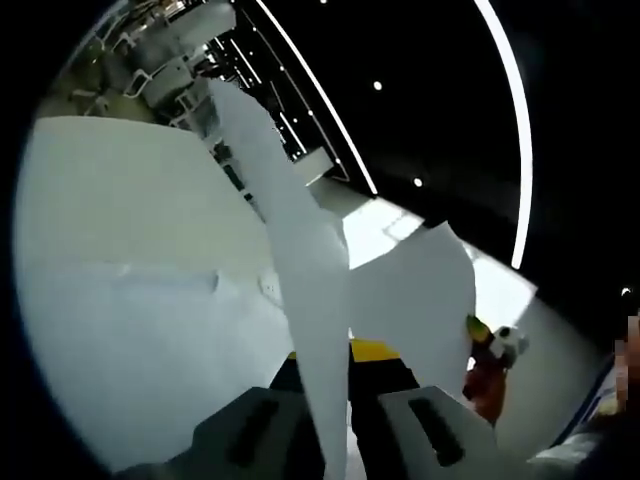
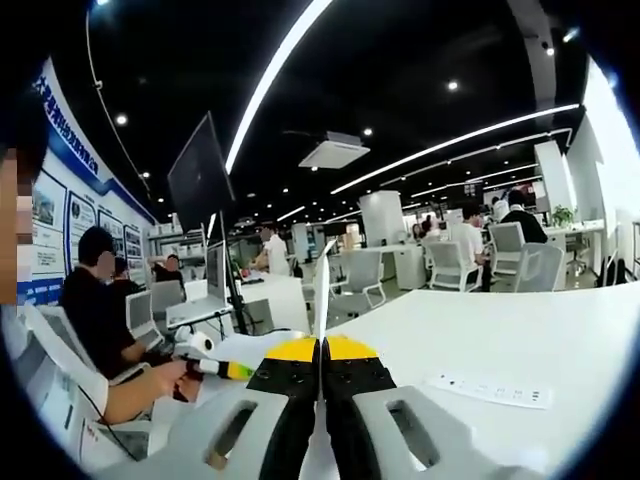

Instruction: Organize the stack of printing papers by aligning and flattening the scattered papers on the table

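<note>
White tabletop (image 1: 120,250) is spreading beneath my left gripper (image 1: 345,420), whose jaws are pinching the paper (image 1: 310,290) near its lower edge; the sheet is rising edge-on, long axis running away from me. In the right gripper view, my right gripper (image 2: 322,400) is clamping the paper (image 2: 323,290) too, upright above an office table (image 2: 500,340). It looks light, floppy, creasable; holding near edges seems best.

White printing papers (image 1: 310,300) upright, edge-on, lifted off the table (image 1: 130,300)

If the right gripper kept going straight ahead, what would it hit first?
Probably nothing close: the right gripper, shut on a paper sheet, points over the white table toward distant chairs. Depth is unclear.
</note>
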